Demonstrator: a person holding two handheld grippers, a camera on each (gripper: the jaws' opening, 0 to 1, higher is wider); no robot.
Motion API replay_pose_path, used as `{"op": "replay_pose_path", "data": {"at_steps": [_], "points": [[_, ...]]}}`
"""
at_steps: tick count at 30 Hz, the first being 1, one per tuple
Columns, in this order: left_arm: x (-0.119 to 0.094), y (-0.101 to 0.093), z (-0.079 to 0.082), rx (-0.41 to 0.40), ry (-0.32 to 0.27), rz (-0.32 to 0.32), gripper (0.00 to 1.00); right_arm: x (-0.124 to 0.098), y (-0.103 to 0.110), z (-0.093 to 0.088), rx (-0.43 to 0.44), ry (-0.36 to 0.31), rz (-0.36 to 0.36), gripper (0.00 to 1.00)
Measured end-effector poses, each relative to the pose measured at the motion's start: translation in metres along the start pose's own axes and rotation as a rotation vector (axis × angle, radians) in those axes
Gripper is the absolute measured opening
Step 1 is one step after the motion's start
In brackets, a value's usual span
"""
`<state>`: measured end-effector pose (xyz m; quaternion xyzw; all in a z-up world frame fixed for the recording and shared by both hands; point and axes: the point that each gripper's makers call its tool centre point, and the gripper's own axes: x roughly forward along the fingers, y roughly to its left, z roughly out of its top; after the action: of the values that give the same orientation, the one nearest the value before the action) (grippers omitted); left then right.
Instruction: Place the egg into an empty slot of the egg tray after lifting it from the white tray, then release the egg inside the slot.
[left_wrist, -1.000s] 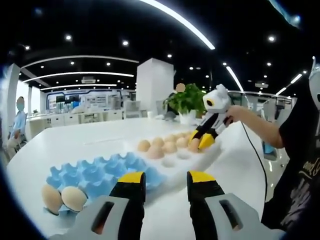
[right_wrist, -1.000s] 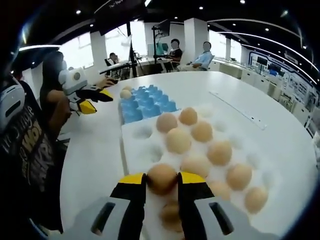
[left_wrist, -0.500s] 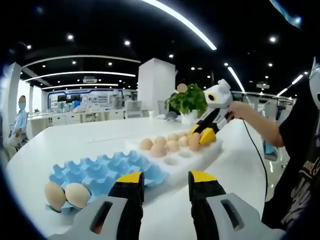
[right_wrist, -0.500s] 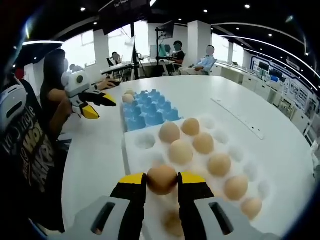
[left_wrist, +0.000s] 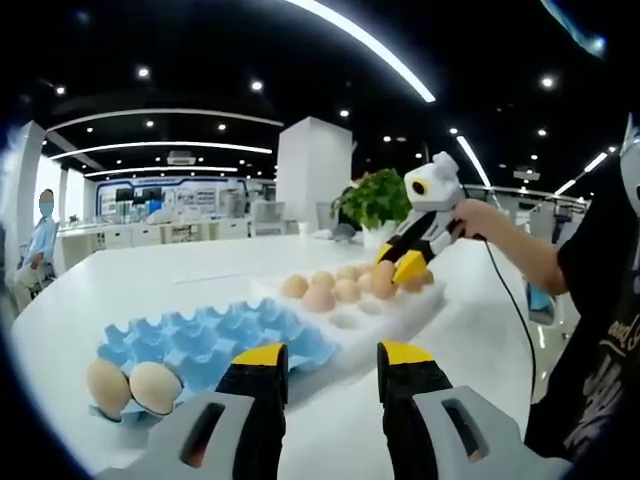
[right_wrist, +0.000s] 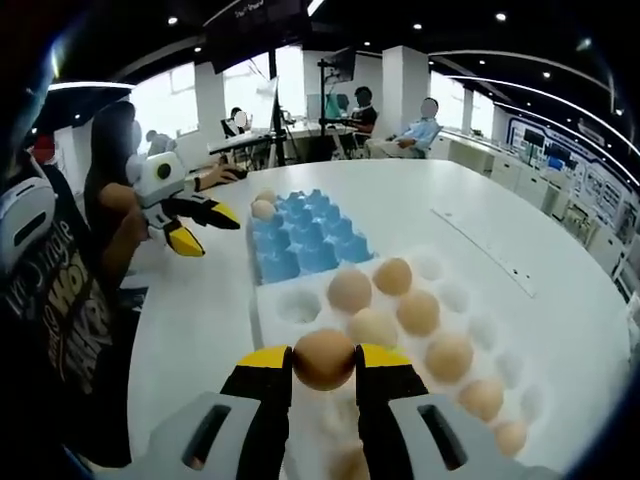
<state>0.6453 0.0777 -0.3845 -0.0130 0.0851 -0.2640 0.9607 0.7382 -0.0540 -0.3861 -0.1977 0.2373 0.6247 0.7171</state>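
Since a second ago we have lifted the egg (right_wrist: 324, 360) clear of the white tray (right_wrist: 505, 340): earlier it sat low among the tray's other eggs, and now the tray lies lower and farther back in the right gripper view. Our right gripper (right_wrist: 324, 362) is clamped on the egg, one yellow-tipped jaw on each flank. The egg is smooth, matt, orange-brown, slightly paler on top. Its long axis seems to run across the jaws, from 9 to 3 o'clock, though the jaws cover both ends and we cannot tell which is the blunt one. The blue egg tray (right_wrist: 300, 235) lies beyond at 12 o'clock, touching the white tray's far edge, with two eggs (right_wrist: 263, 206) at its far corner. In the left gripper view our left gripper (left_wrist: 326, 362) stands open, holding nothing, above the white table (left_wrist: 150, 285), with the blue egg tray at 10 o'clock.
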Motion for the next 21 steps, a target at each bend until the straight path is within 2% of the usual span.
{"op": "replay_pose_path", "data": {"at_steps": [21], "points": [[0.03,-0.014,0.014,0.058,-0.005,-0.052,0.36,0.017,0.024,0.041,-0.035,-0.073,0.055,0.25]]}}
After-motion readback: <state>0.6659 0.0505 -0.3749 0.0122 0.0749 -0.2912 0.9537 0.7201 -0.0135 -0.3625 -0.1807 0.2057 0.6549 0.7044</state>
